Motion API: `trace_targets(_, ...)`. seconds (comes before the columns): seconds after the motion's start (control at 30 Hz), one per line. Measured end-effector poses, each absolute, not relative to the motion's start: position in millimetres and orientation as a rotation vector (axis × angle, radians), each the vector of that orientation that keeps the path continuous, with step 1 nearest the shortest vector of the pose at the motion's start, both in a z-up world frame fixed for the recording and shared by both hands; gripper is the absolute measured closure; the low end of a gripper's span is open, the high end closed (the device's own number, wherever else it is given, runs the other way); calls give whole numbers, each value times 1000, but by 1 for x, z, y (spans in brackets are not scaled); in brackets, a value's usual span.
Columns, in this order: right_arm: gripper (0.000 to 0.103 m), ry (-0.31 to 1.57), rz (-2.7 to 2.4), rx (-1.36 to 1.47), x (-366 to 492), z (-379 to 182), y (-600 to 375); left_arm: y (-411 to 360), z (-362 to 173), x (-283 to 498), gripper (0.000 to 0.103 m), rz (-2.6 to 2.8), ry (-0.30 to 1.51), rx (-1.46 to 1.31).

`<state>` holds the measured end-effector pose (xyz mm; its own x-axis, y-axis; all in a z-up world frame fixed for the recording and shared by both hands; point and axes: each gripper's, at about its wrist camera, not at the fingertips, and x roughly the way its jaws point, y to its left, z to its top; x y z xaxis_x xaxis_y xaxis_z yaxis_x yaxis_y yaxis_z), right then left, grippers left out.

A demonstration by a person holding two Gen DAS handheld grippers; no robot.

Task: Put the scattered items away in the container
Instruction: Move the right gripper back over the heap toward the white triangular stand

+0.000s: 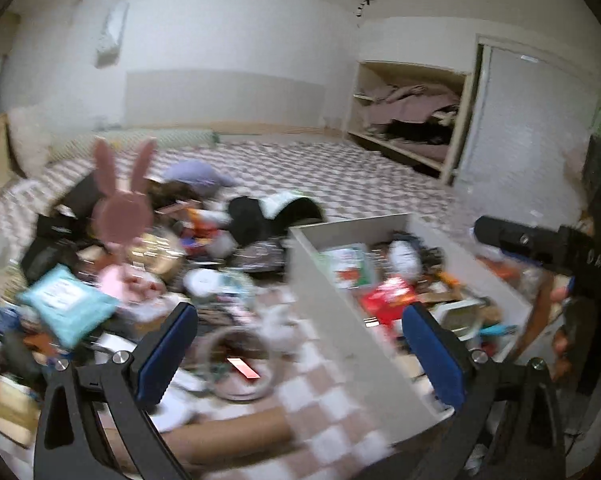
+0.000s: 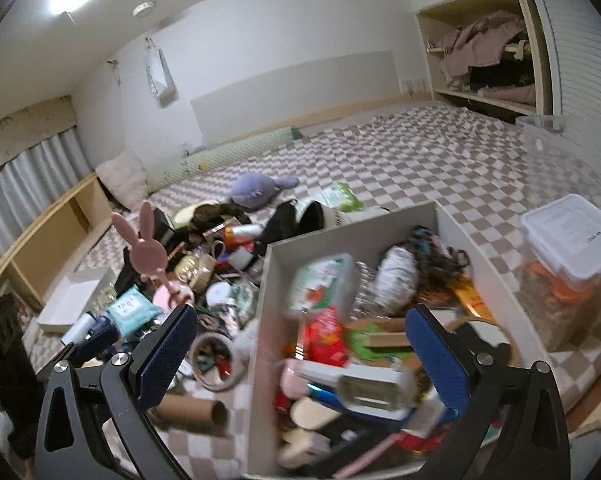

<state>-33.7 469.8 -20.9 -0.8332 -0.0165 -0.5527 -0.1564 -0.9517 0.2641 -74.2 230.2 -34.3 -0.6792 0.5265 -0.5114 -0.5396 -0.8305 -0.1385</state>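
Covering floor: checkered mat; white container on it; both tongs apart, empty.

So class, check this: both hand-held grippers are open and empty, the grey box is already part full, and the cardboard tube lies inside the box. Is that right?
One slip: the cardboard tube lies outside the grey box, on the checked cover beside its wall, as the right wrist view shows. The rest stands: the left hand-held gripper and right hand-held gripper are open and empty, and the box is part full.

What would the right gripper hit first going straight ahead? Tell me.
Probably the clutter in the grey box: the open right gripper points at the red packet there, though depth is unclear.
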Motion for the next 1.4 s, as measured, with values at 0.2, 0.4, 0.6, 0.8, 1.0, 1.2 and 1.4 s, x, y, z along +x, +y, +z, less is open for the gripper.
trace_targets(0.2, 0, 409, 2984, -902, -54, -28, 422, 173, -43, -86, 0, 2507, 48, -756)
trace_targets(0.4, 0, 440, 3056, -935, -74, -46, 374, 107, -58, -94, 0, 2608, 59, -822)
trace_targets(0.6, 0, 378, 3097, -998, -93, -70, 322, 53, -72, -104, 0, 2715, 67, -880)
trace_targets(0.8, 0, 415, 3110, -1034, -105, -90, 297, 6, -96, -121, 0, 2814, 40, -953)
trace_targets(1.0, 0, 457, 3085, -1032, -109, -109, 290, -13, -123, -129, 0, 2817, -44, -1047)
trace_targets(1.2, 0, 568, 3049, -1117, -116, -133, 292, -11, -141, -131, 0, 2764, -109, -1103)
trace_targets(1.4, 0, 618, 3017, -1276, -122, -150, 286, -1, -153, -128, 0, 2698, -128, -1158)
